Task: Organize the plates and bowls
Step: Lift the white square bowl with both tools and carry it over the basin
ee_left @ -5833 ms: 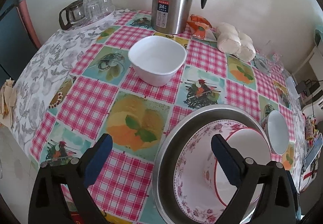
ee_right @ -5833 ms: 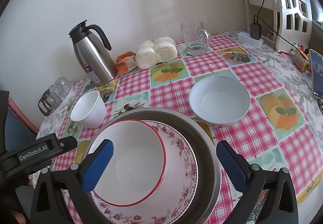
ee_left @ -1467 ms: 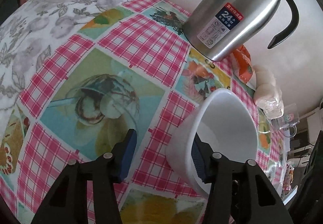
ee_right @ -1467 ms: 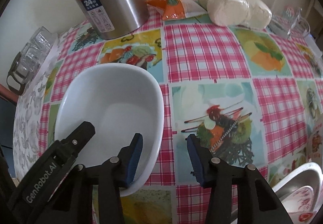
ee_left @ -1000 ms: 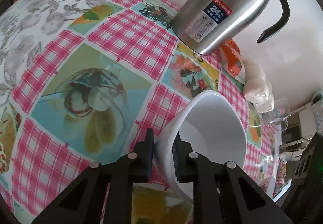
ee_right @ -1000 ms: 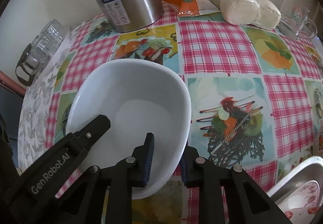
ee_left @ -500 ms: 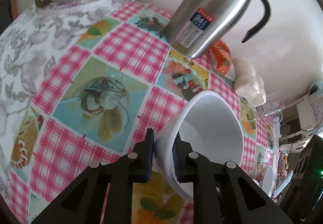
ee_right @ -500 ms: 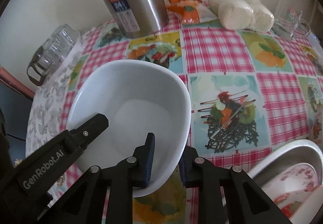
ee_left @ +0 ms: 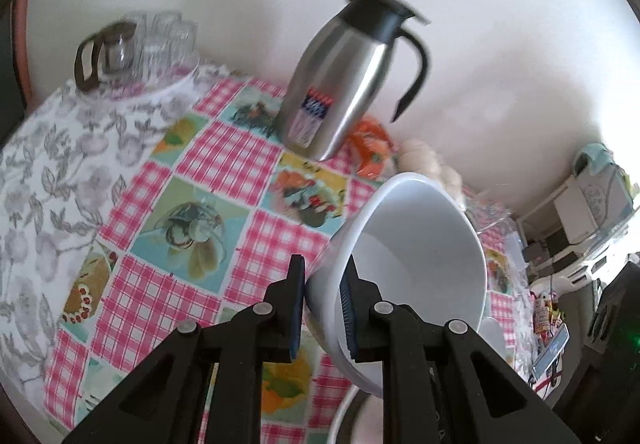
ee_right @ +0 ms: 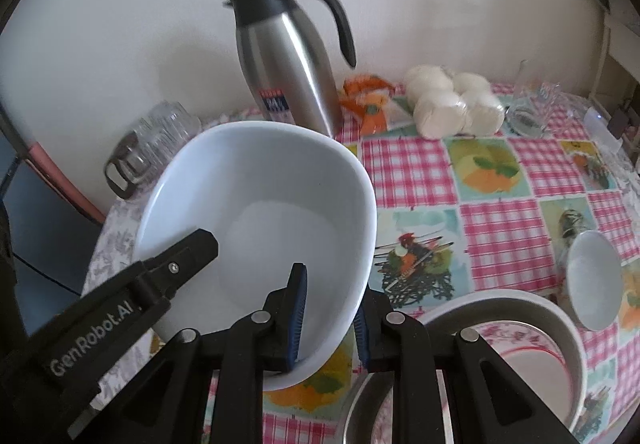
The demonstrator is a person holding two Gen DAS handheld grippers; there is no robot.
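White bowl is pinched at opposite rims by my left tool and right tool, mouth tipped rightward. Only right view shows the steel basin.

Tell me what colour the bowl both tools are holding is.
Plain white bowl, inside and out; the right wrist view shows it best.

A white bowl, a steel jug with a black lid, pink-checked tablecloth.
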